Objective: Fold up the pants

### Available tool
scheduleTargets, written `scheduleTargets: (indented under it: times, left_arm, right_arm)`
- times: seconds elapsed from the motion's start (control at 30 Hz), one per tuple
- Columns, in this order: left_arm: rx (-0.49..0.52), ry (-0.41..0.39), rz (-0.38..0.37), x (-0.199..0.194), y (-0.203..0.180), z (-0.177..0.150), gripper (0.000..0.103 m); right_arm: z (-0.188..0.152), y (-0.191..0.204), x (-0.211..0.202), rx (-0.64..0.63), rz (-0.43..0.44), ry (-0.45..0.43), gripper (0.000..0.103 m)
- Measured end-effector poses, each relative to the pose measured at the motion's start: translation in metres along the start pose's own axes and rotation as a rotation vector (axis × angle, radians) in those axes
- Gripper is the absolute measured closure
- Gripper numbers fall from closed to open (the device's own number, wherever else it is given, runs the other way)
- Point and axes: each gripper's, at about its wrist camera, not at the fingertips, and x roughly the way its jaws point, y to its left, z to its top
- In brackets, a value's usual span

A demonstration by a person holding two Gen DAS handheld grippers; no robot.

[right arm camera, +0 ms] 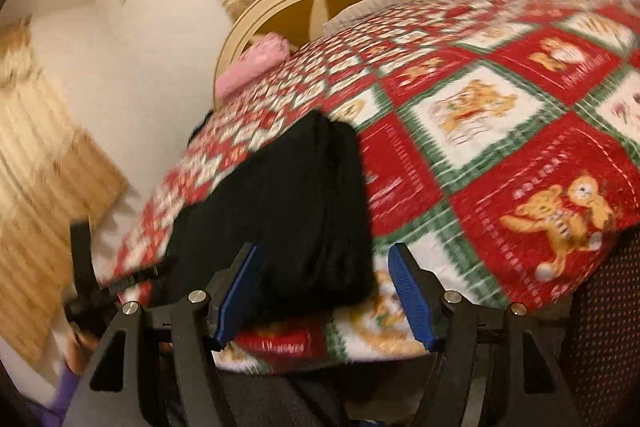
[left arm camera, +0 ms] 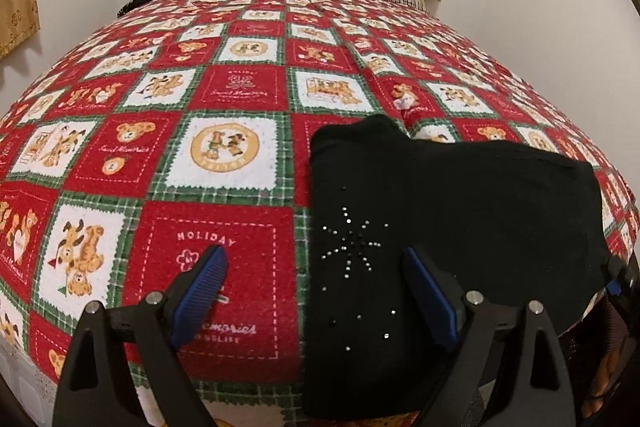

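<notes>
On the bed we see a red, white and green teddy-bear quilt (left arm camera: 224, 131). Our left hand-held gripper (left arm camera: 316, 263) hangs over its near part with jaws wide apart, straddling the left edge of the folded black pants (left arm camera: 460, 211), pressing nothing. The pants lie near the bed's near edge, rhinestone starburst up. At the right, our right hand-held gripper (right arm camera: 322, 255) stands apart too, the pants' near end between its blue pads without being gripped.

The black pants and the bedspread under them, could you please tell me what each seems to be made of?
The black pants look like a soft, matte knit or jersey, with small shiny studs set in a starburst. The bedspread looks like fuzzy fleece or flannel: its printed red, white and green squares have a napped surface. Neither fibre can be told for certain.
</notes>
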Motion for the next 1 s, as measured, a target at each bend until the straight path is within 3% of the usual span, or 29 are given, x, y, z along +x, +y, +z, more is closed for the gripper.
scheduleTargets:
  times: [0.13, 0.4, 0.6, 0.67, 0.7, 0.8, 0.9, 1.0]
  left_arm:
    - [-0.004, 0.002, 0.002, 0.0, 0.001, 0.0, 0.01]
    - [0.001, -0.006, 0.011, 0.001, 0.001, -0.001, 0.007]
    - [-0.008, -0.019, -0.029, -0.001, 0.008, -0.002, 0.006]
    - [-0.012, -0.027, -0.043, -0.004, 0.013, -0.003, 0.006]
    - [-0.016, -0.035, -0.048, -0.007, 0.016, -0.004, 0.006]
    - [-0.038, -0.053, -0.076, -0.015, 0.028, -0.007, 0.006]
    - [-0.097, -0.075, -0.144, -0.022, 0.04, -0.009, 0.006]
    - [-0.115, -0.039, -0.189, -0.018, 0.034, -0.006, 0.006]
  right_arm:
    - [-0.005, 0.018, 0.004, -0.109, -0.048, 0.035, 0.034]
    - [0.003, -0.006, 0.008, 0.078, 0.055, 0.0, 0.034]
    - [0.004, 0.01, 0.019, -0.008, 0.003, -0.007, 0.034]
    - [0.003, 0.015, 0.02, -0.065, -0.027, -0.006, 0.04]
    - [0.002, 0.017, 0.021, -0.1, -0.055, -0.001, 0.051]
    - [0.002, 0.018, 0.021, -0.146, -0.062, 0.004, 0.06]
    - [-0.003, 0.027, 0.022, -0.221, -0.113, -0.007, 0.061]
    - [-0.006, 0.034, 0.024, -0.266, -0.152, -0.018, 0.061]
